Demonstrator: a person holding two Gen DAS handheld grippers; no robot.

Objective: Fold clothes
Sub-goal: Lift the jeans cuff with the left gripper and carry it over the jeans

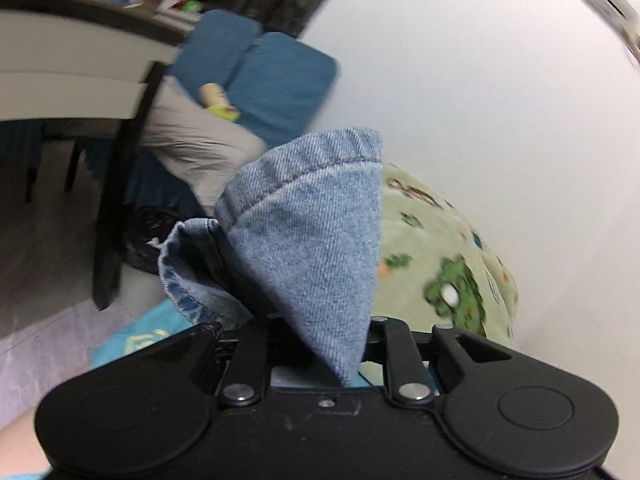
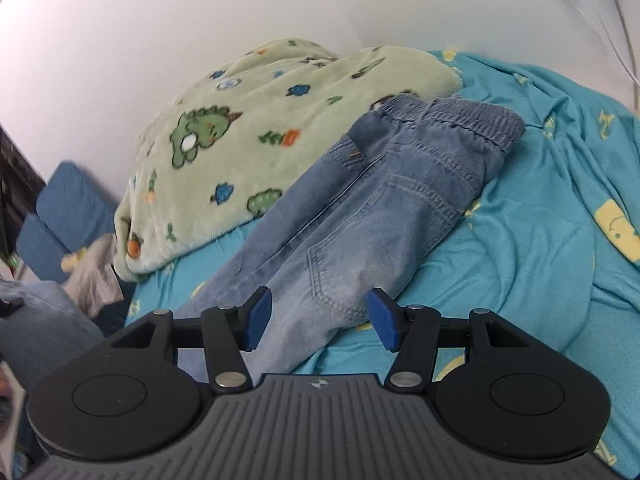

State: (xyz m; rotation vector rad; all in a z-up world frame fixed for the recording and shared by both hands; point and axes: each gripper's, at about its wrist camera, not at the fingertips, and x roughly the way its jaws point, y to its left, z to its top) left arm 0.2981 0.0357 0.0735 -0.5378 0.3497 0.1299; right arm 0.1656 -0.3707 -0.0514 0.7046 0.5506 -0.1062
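Note:
A pair of light blue jeans (image 2: 360, 208) lies on the turquoise bed sheet (image 2: 540, 240), waistband at the far end and legs running toward me. My right gripper (image 2: 320, 318) stands open just above the near part of the jeans, its blue pads (image 2: 258, 316) on either side of the cloth without pressing on it. A leg end rises off the bed at the left edge (image 2: 36, 320). In the blurred left wrist view, my left gripper (image 1: 320, 344) is shut on the hemmed denim leg end (image 1: 312, 224), which stands up in a bunch and hides the fingertips.
A green fleece blanket with dinosaur print (image 2: 240, 144) is heaped against the white wall, touching the jeans' left side. Blue cushions (image 1: 260, 68) and a grey cloth (image 1: 200, 148) lie beyond the bed's end. White cables (image 2: 616, 20) hang at the top right.

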